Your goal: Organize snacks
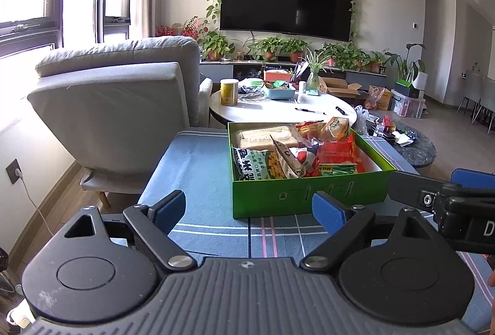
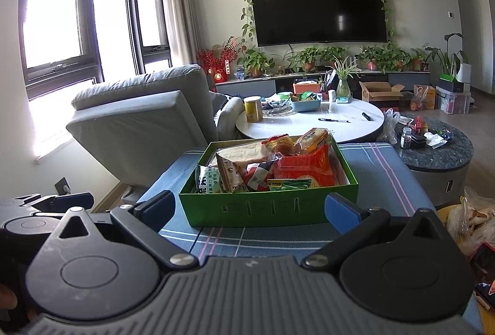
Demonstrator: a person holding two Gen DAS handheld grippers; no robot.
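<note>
Right wrist view: green box (image 2: pixel 269 211) packed with snack packets (image 2: pixel 304 167); right claw (image 2: pixel 250 211) wide, empty; left claw (image 1: pixel 249 211) likewise.

Green box (image 2: pixel 266 209) crowded with snack packets (image 2: pixel 304 169), blue plaid cloth (image 2: pixel 386 171), right tool (image 2: pixel 250 209) seemingly open, empty

Wall television (image 1: pixel 286 5), grey armchair (image 1: pixel 117 106), sunlit windows (image 2: pixel 55 22)

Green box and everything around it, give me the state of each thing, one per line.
green box: lid off, packed with snack packets
left gripper: jaws open, holding nothing
right gripper: jaws open, holding nothing
television: screen dark
cardboard carton: flaps open
yellow can: upright, lid on
</note>
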